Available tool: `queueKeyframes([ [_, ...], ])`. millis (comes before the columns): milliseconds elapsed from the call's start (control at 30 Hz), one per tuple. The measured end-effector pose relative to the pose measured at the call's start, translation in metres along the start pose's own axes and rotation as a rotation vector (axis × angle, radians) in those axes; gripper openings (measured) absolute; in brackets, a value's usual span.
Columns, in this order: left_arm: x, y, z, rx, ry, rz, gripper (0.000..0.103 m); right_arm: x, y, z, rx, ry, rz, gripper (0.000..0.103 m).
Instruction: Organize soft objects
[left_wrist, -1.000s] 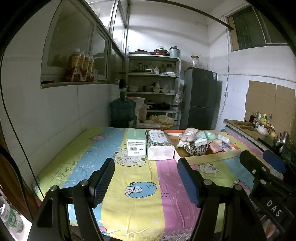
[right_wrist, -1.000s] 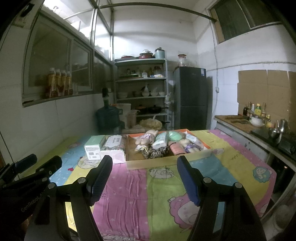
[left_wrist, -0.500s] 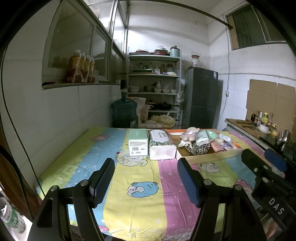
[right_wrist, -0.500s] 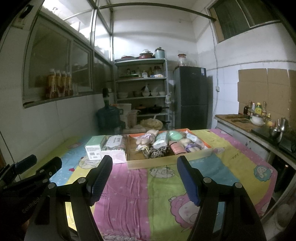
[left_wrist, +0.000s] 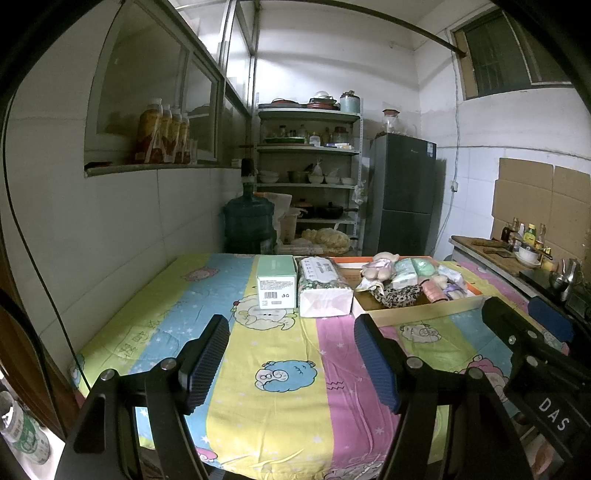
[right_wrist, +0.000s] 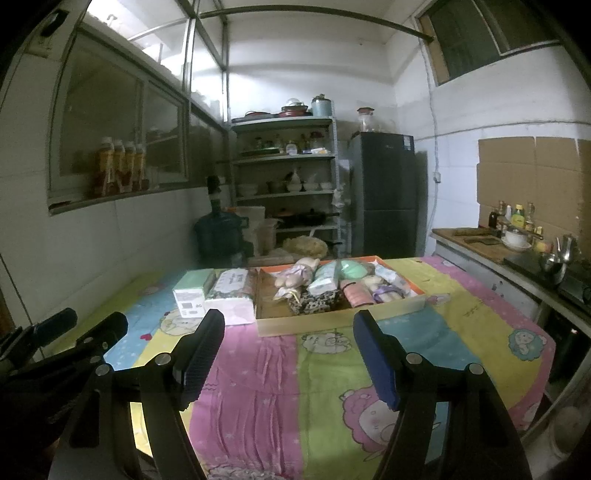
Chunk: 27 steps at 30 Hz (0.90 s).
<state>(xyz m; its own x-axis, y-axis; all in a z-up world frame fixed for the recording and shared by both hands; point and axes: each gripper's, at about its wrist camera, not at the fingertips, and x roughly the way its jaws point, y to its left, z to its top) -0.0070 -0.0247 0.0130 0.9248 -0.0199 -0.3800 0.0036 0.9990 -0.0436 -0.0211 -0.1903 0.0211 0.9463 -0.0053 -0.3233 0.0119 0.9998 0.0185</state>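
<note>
Left wrist view
Left gripper (left_wrist: 290, 360): jaws stand wide apart with nothing between them, hanging over the near part of the table (left_wrist: 155, 332); its base is cut off by the lower edge.
Table cover: striped cartoon sheet; the near edge is hidden behind the gripper frame.
Green box (left_wrist: 277, 282): upright near the far edge, barcode face toward the camera.
Tissue pack (left_wrist: 324, 288): lies just beside the green box on its right, touching or nearly touching the cardboard tray (left_wrist: 424, 314).
Soft objects (left_wrist: 406, 277): heaped inside the tray toward the far right corner; a pale doll, a leopard-print cloth and pastel packets can be told apart, the rest is too jumbled and small to name.
Right gripper: seen only partly at the right edge, black with a blue pad; its fingertips cannot be made out here.

Right wrist view
Right gripper (right_wrist: 288, 356): jaws spread apart and empty, over the near part of the sheet; lower frame cut off.
Tray (right_wrist: 332, 323): sits ahead toward the far edge, its near wall facing the camera and hiding the bottoms of the soft objects (right_wrist: 332, 282).
Green box (right_wrist: 192, 295) and tissue pack (right_wrist: 231, 291): side by side, left of the tray.
Left gripper: a dark, dim shape at the lower left; details are hard to make out.
</note>
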Motion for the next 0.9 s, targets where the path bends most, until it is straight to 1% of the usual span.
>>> queueKeyframes([
  [433,-0.001,0.005,0.0,-0.001,-0.004,0.003,0.07,-0.001,0.013,-0.001,0.003,0.0,0.017,0.074],
  [900,-0.001,0.004,0.0,-0.001,-0.005,0.004,0.07,-0.002,0.011,-0.001,0.004,-0.002,0.017,0.074],
])
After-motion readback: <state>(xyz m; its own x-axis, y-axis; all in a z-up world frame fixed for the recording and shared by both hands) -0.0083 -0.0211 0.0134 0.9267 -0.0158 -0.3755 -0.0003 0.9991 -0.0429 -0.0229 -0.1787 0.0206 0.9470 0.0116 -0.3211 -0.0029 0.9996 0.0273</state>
